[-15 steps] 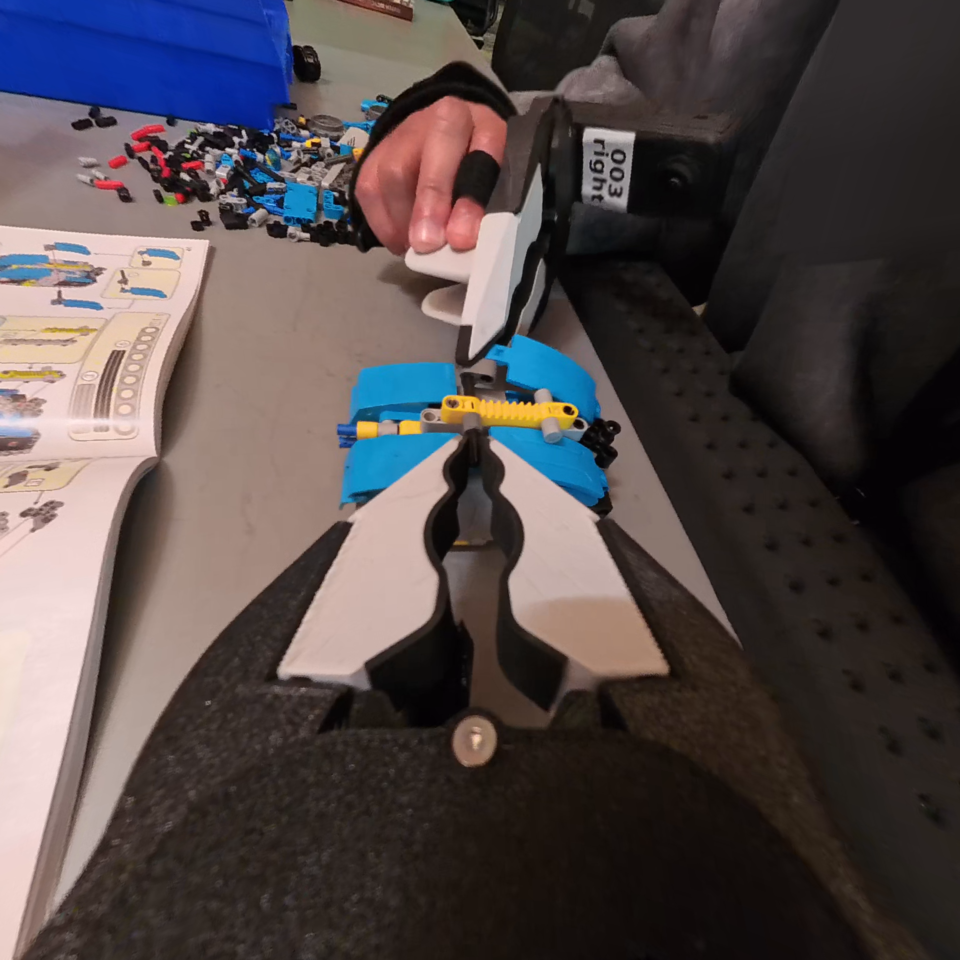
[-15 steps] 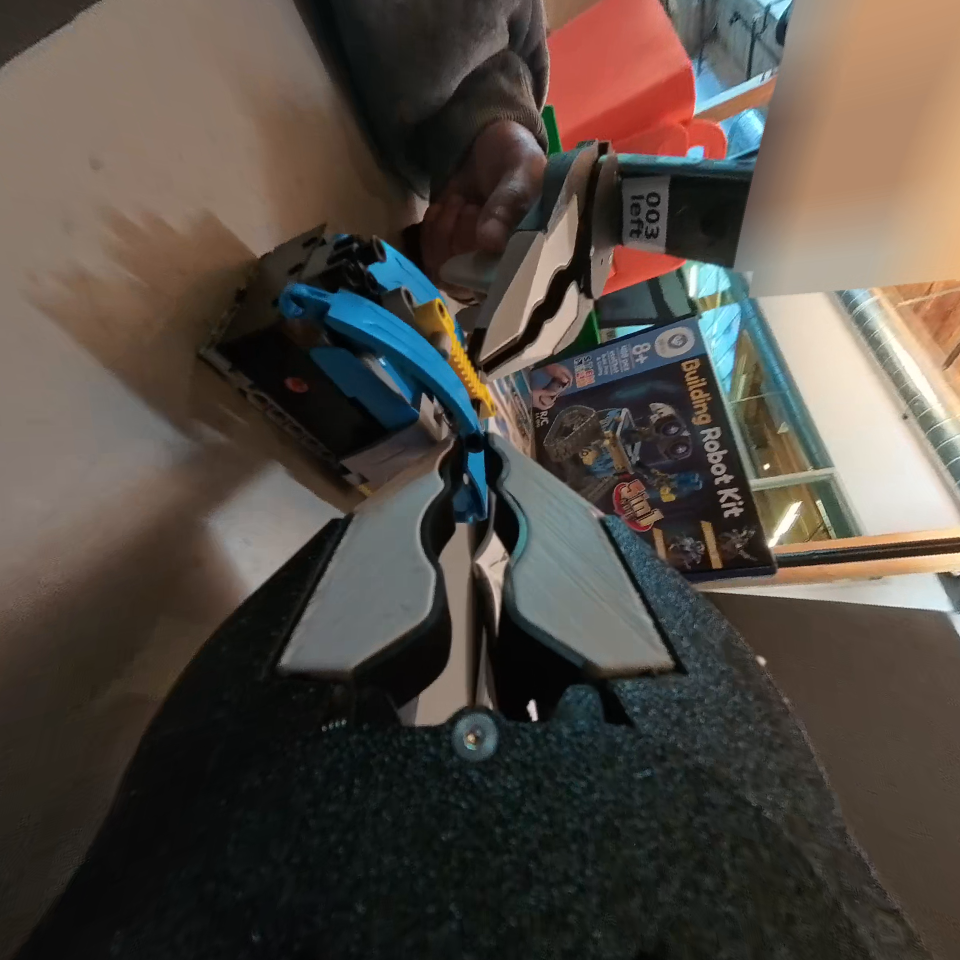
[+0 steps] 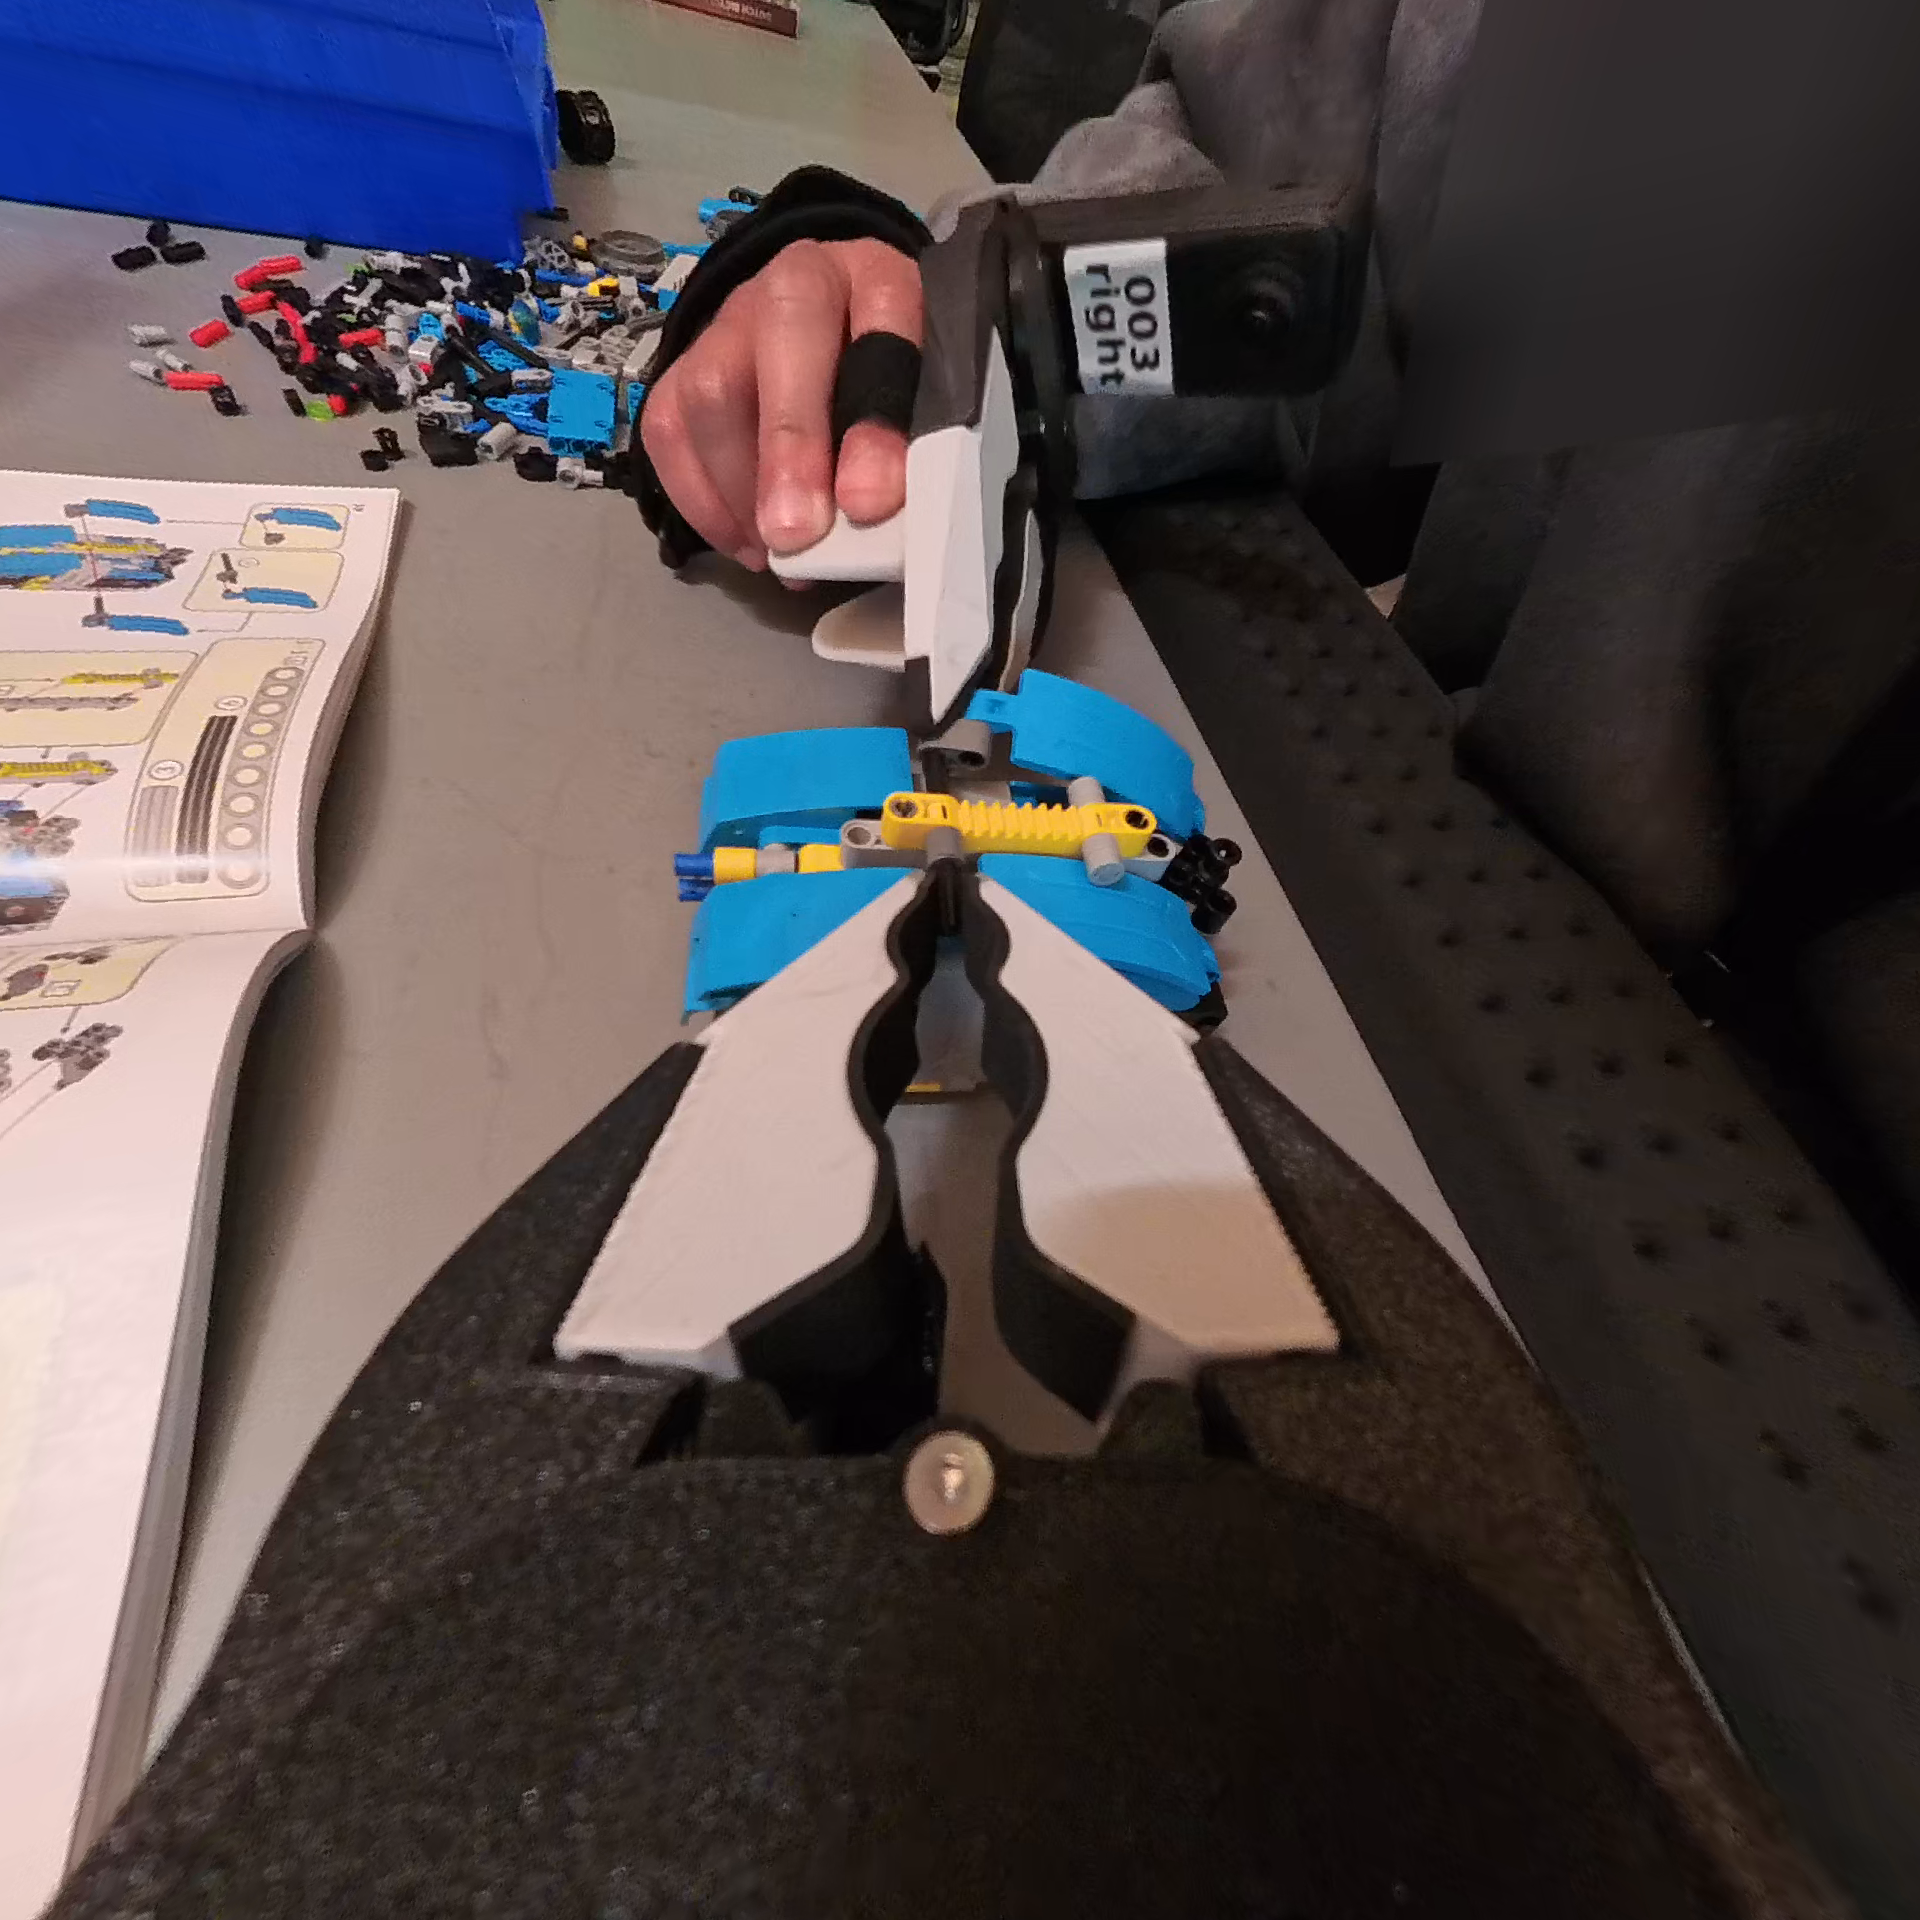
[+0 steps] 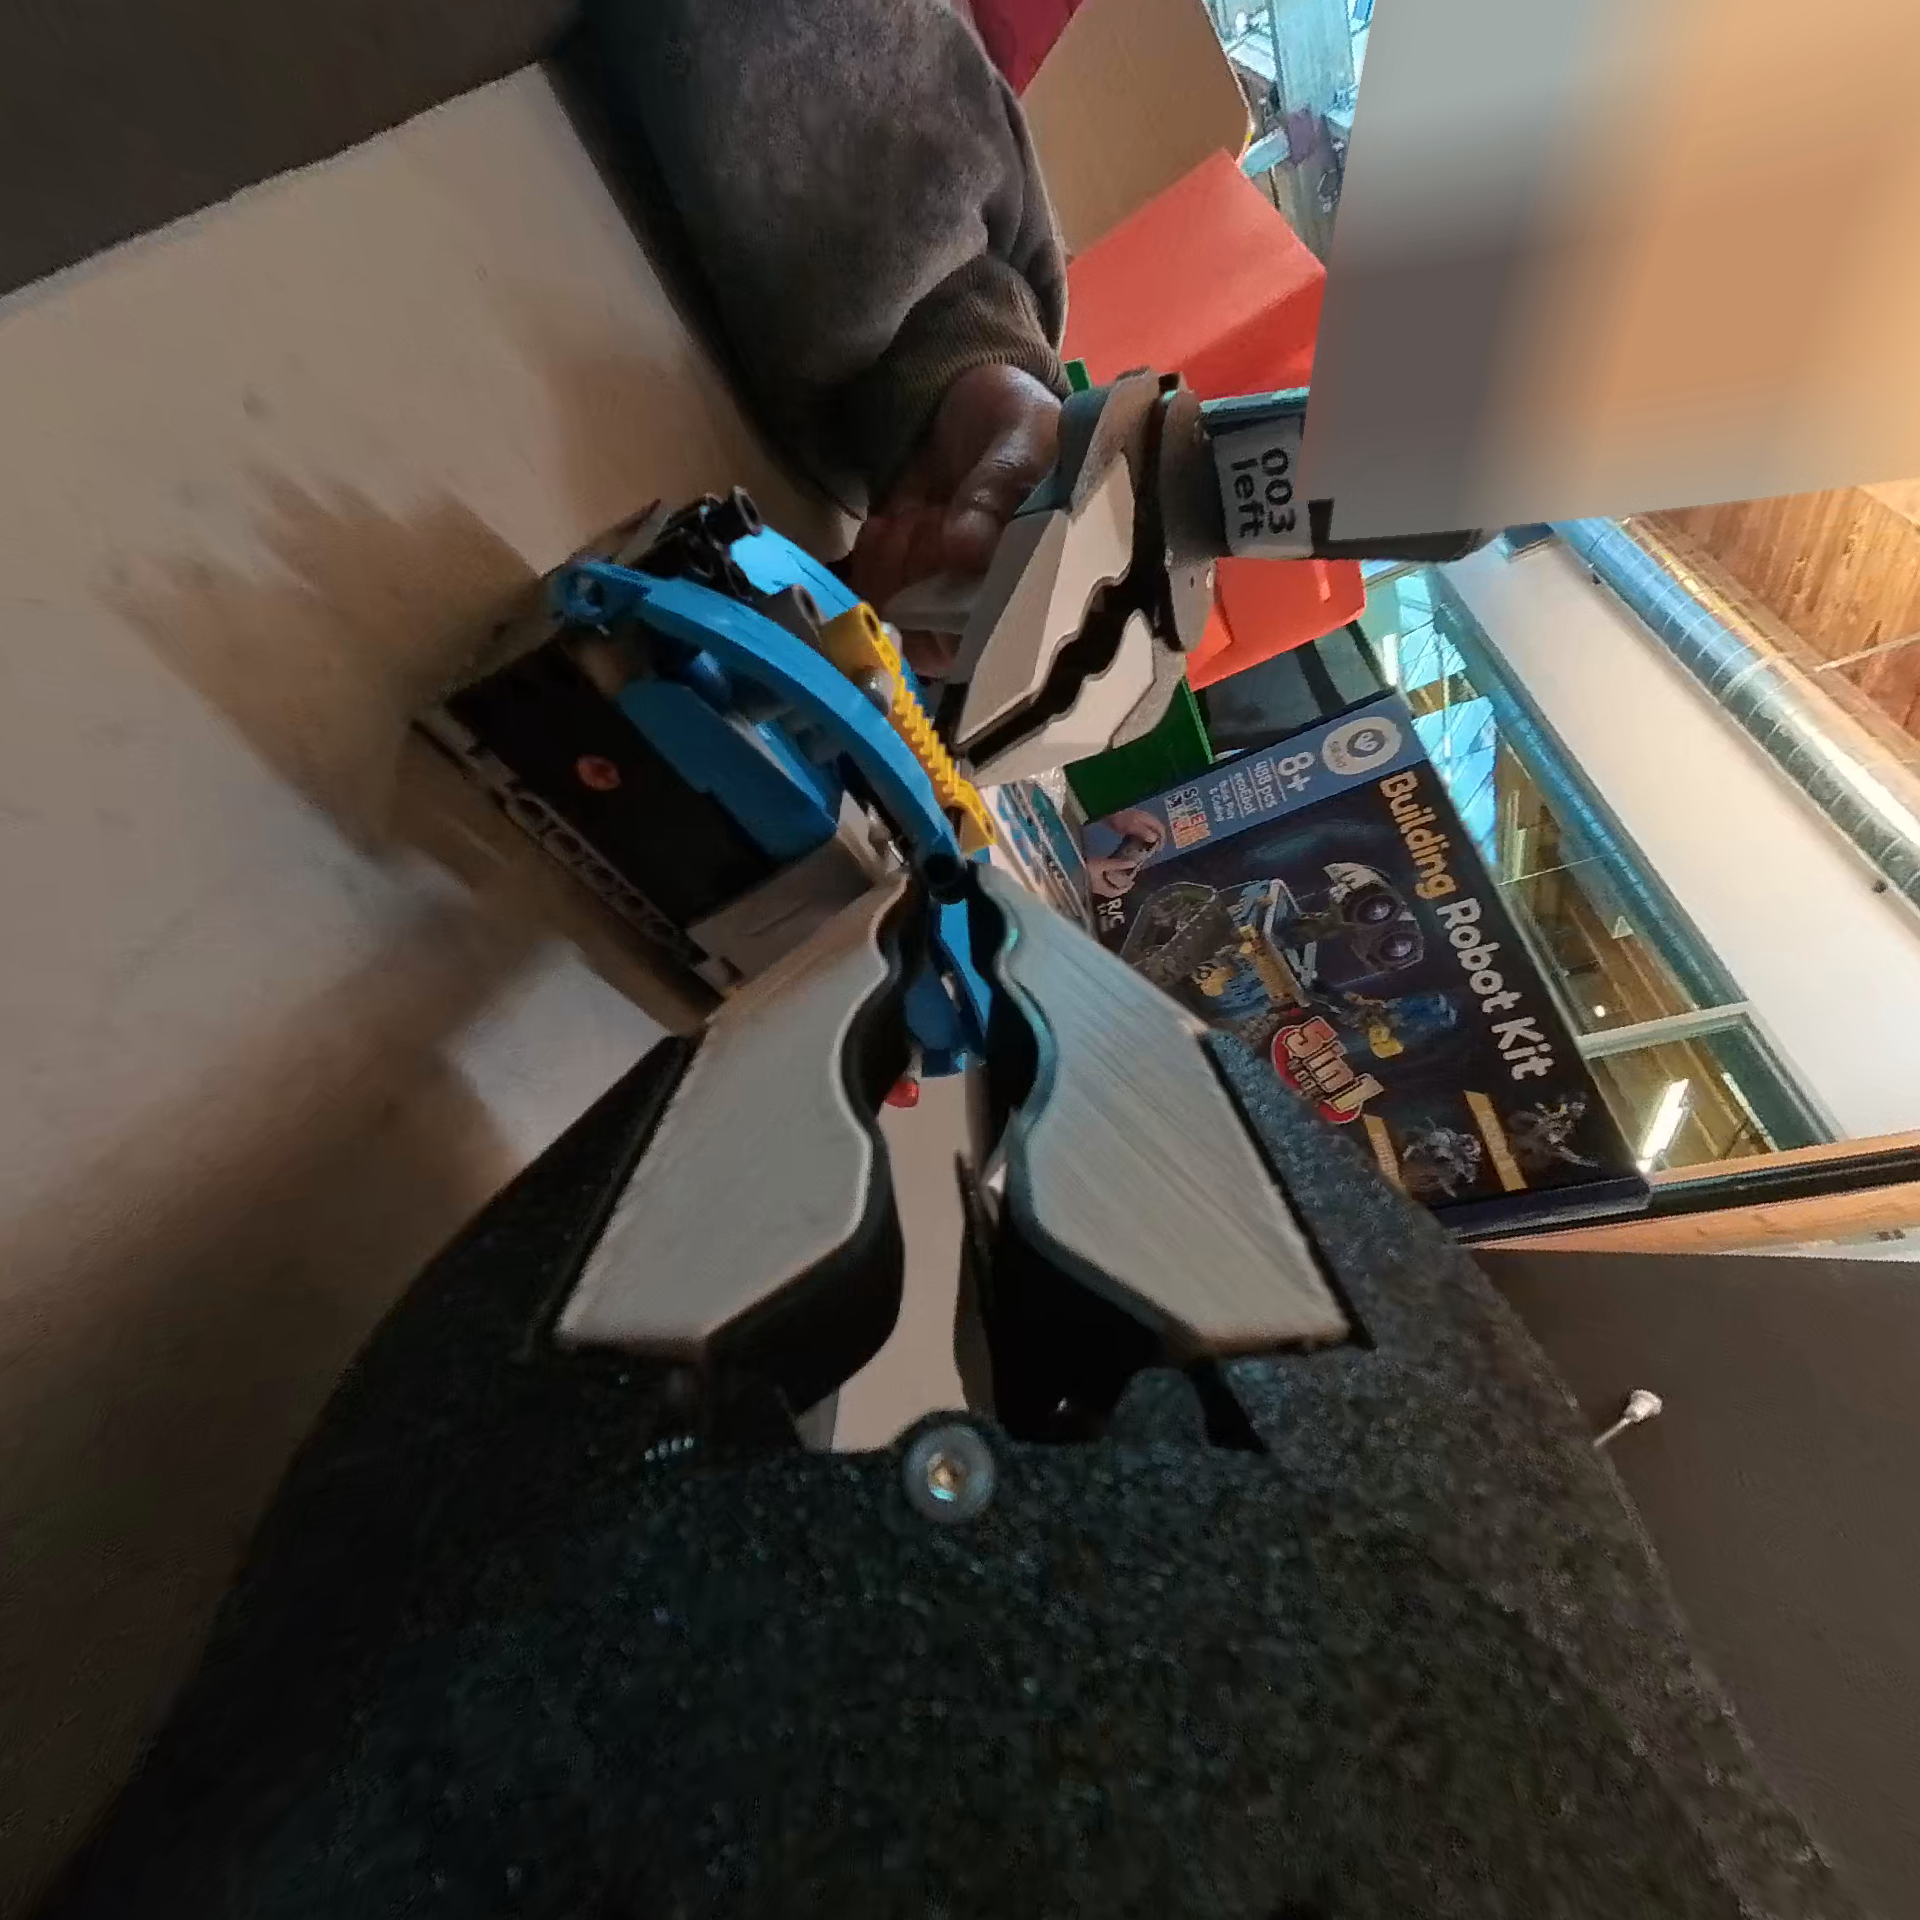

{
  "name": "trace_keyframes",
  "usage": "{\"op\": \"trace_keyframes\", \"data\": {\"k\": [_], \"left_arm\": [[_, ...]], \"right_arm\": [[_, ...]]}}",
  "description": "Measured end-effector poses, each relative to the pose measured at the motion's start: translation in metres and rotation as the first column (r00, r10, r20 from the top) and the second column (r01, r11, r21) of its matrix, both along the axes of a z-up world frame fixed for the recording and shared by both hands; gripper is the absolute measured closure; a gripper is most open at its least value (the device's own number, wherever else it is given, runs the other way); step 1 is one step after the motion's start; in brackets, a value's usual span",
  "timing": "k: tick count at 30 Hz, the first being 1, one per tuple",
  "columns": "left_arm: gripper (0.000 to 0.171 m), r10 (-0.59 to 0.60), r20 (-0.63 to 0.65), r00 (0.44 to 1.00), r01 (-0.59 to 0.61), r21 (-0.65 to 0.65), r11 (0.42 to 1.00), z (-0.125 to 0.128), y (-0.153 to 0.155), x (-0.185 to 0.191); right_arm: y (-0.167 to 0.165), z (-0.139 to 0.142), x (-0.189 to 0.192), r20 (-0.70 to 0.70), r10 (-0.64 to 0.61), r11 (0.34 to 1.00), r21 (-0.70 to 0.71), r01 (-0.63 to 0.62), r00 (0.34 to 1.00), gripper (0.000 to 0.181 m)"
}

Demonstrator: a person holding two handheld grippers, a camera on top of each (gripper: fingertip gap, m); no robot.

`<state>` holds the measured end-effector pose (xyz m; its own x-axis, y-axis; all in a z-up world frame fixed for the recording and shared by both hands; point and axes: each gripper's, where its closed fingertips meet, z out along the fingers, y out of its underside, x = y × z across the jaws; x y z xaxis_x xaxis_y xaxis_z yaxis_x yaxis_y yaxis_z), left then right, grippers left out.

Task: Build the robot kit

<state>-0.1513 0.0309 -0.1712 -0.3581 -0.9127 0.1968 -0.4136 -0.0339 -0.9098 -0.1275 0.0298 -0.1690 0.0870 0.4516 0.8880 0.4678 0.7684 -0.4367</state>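
Left wrist view shows the left gripper (image 3: 948, 891) with its white fingers drawn together on a thin black pin of a blue, yellow and grey toy brick model (image 3: 831, 790), which sits on the grey table (image 3: 499, 935) close to its right edge. A yellow toothed beam (image 3: 1018, 823) runs across the top of the model just past the fingertips. From the far side the right gripper (image 3: 940, 707), held in a person's hand (image 3: 769, 416), comes down with its tips closed onto a grey piece at the model's far end. An open instruction booklet (image 3: 156, 779) lies to the left, a scatter of small loose bricks in red, black, blue and grey (image 3: 416, 343) lies beyond, and a blue plastic bin (image 3: 270, 104) stands behind them. Right wrist view is tilted, and it shows the right gripper (image 4: 940, 883) clamped on a curved blue panel (image 4: 748, 665) of the same brick model (image 4: 623, 758), which rests against the table (image 4: 260, 468). The left gripper (image 4: 977, 758) meets the model at the yellow toothed beam (image 4: 930, 743), its jaws nearly together. A dark printed kit box (image 4: 1351, 987) stands behind, with orange blocks (image 4: 1195, 281) farther off.
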Motion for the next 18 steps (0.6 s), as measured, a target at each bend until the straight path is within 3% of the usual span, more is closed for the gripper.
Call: {"op": "trace_keyframes", "data": {"k": [12, 15, 18], "left_arm": [[0.168, -0.014, -0.003, 1.0, 0.014, -0.017, 1.0, 0.0003, -0.0002, 0.0005], [0.167, -0.011, -0.004, 1.0, 0.011, -0.022, 1.0, 0.0002, 0.0002, -0.0001], [0.167, 0.0, 0.001, 1.0, 0.0, -0.005, 1.0, 0.0001, 0.0005, -0.0002]], "right_arm": [[-0.0005, 0.0001, 0.0003, -0.045, 0.061, 0.993, -0.103, -0.066, 0.997, 0.174], [0.0004, 0.0007, 0.0005, -0.021, 0.001, 0.992, -0.124, -0.003, 1.0, 0.173], [0.0088, 0.0015, 0.0077, -0.026, -0.149, 0.984, -0.103, 0.146, 0.988, 0.163]]}}
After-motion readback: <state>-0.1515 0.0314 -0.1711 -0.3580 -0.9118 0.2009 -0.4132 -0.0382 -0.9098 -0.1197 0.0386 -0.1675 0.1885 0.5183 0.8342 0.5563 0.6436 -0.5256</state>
